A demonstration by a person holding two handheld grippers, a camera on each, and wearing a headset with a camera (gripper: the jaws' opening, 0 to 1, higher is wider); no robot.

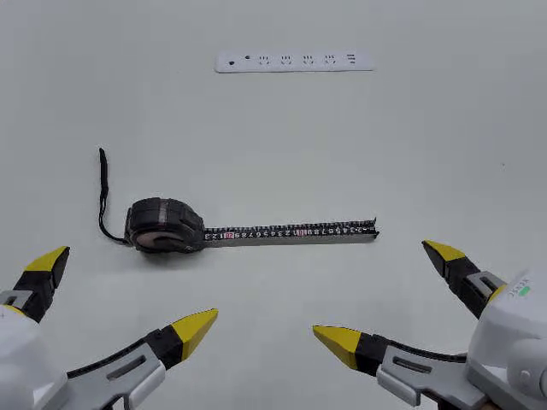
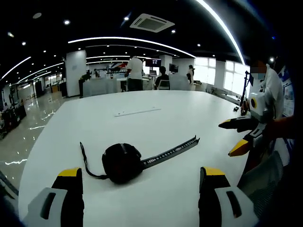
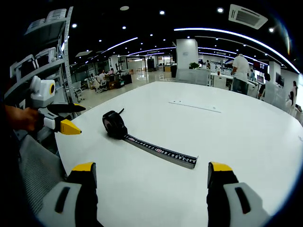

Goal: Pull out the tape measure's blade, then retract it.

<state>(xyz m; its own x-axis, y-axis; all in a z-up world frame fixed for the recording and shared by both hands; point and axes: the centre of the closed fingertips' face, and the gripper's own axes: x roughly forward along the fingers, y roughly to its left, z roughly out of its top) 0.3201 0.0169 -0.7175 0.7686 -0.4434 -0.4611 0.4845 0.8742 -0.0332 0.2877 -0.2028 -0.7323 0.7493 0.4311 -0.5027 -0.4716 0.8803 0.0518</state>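
Note:
A black tape measure (image 1: 164,225) lies on the white table (image 1: 282,137), its blade (image 1: 291,231) drawn out to the right and lying flat, with a black wrist strap (image 1: 103,192) trailing to the left. In the left gripper view the tape measure (image 2: 122,162) sits ahead between the jaws, with the blade (image 2: 171,151) running right. The right gripper view has the case (image 3: 113,124) far left and the blade (image 3: 161,151) ending at its tip. My left gripper (image 1: 128,295) is open at the bottom left, holding nothing. My right gripper (image 1: 389,290) is open at the bottom right, holding nothing.
A white power strip (image 1: 293,61) lies flat at the far side of the table. The right gripper (image 2: 239,137) comes into the left gripper view from the right; the left gripper (image 3: 66,118) comes into the right gripper view from the left. People and desks stand far behind.

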